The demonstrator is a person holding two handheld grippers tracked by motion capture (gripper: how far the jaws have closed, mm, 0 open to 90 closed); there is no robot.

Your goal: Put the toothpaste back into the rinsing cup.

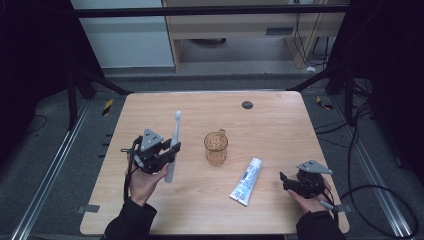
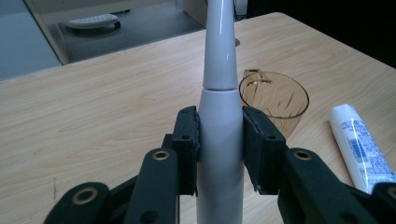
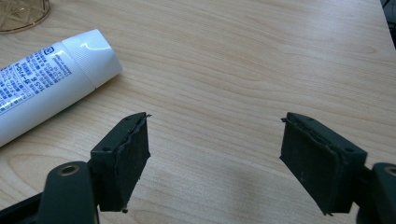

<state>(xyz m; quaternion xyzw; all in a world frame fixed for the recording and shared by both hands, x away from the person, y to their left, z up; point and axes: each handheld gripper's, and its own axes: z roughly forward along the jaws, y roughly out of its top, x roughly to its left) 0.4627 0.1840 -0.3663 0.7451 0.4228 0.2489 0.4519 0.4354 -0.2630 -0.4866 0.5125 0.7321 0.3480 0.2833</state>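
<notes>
while the left gripper [image 1: 172,150] clamps the electric toothbrush [image 1: 173,145], the right gripper [image 1: 286,181] rests on the surface [image 1: 280,125], jaws released.

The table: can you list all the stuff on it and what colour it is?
Electric toothbrush: one, white, left of the cup, held in the left gripper.
Cup: one, clear amber, with a handle, middle of the table.
Toothpaste tube: one, white with blue print, lying flat right of the cup.
Round plug: one, dark, near the far edge.
Table: one, light wood.
Left gripper: one, black, jaws closed on the toothbrush handle.
Right gripper: one, black, jaws wide open, nothing between them, right of the tube.
Hands: two, dark sleeves, near edge.
</notes>
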